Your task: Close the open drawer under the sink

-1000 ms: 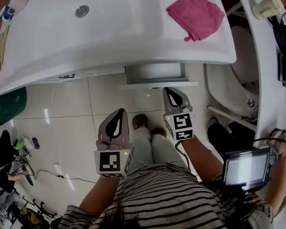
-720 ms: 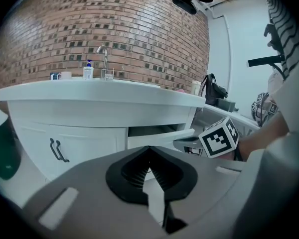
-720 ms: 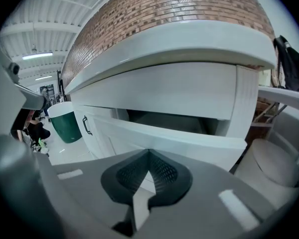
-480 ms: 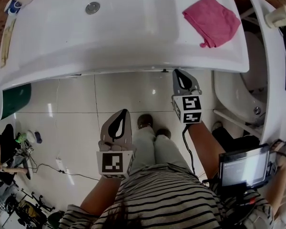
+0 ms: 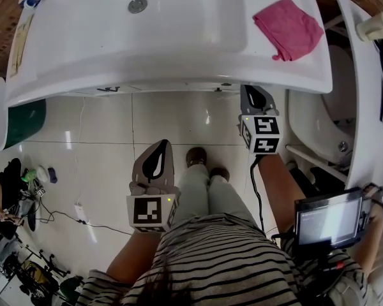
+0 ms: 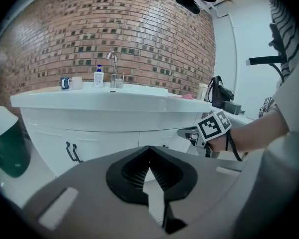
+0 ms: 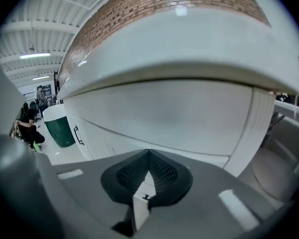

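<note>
We see the drawer [image 7: 141, 210] pushed in flush under the white sink [image 5: 147, 62], its white front and small knob showing just past the right gripper [image 5: 254, 93]. That gripper is narrow, its tips together with nothing between them, and it sits right up by the drawer front below the sink's near edge; we cannot tell whether it touches. The left gripper [image 5: 159, 152] is nearer to us and further left, over the tiled floor [image 5: 102, 164], also narrow and holding nothing. A pink cloth [image 5: 288, 29] lies on the sink's right side.
</note>
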Demonstrator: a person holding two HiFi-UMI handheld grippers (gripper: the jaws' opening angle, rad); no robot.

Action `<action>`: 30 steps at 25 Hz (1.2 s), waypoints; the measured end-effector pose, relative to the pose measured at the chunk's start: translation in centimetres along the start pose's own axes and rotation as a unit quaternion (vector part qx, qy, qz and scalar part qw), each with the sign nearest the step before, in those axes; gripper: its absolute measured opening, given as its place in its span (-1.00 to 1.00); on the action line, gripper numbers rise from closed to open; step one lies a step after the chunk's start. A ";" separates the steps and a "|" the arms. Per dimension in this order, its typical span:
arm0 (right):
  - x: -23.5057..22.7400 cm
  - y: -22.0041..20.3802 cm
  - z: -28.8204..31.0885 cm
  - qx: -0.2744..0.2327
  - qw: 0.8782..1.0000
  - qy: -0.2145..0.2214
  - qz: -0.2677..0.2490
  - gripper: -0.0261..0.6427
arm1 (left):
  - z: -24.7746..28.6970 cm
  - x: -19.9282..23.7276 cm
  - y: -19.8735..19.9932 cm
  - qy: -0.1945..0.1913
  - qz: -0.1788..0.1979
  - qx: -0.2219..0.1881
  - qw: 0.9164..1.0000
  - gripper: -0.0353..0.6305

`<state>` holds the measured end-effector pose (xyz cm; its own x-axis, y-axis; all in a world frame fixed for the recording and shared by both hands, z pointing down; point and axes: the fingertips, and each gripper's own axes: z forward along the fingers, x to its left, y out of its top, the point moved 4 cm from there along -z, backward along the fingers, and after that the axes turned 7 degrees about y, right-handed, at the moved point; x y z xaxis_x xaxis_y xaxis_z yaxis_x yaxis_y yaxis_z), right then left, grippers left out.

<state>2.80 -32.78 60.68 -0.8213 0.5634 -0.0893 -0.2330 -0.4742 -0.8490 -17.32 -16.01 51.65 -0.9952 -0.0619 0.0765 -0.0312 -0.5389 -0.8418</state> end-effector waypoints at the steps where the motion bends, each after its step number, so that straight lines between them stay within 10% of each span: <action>1: 0.3 0.8 -1.2 -0.005 1.000 -0.003 0.002 -0.92 | -0.6 -0.2 0.8 -0.002 0.000 -0.005 1.000 -0.85; 13: 10.1 10.2 -23.3 -0.029 0.996 0.076 -0.045 -0.92 | -18.6 -4.3 10.3 0.037 0.008 -0.083 0.996 -0.85; 30: 28.9 5.2 -49.2 -0.113 0.992 0.049 -0.029 -0.92 | -43.3 -3.6 2.3 0.015 0.027 -0.147 0.989 -0.85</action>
<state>3.48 14.32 28.05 -0.7532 0.6531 -0.0781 -0.1464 -0.2822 -0.9481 -17.89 19.33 26.26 -0.9982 -0.0573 0.0149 0.0010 -0.2674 -0.9636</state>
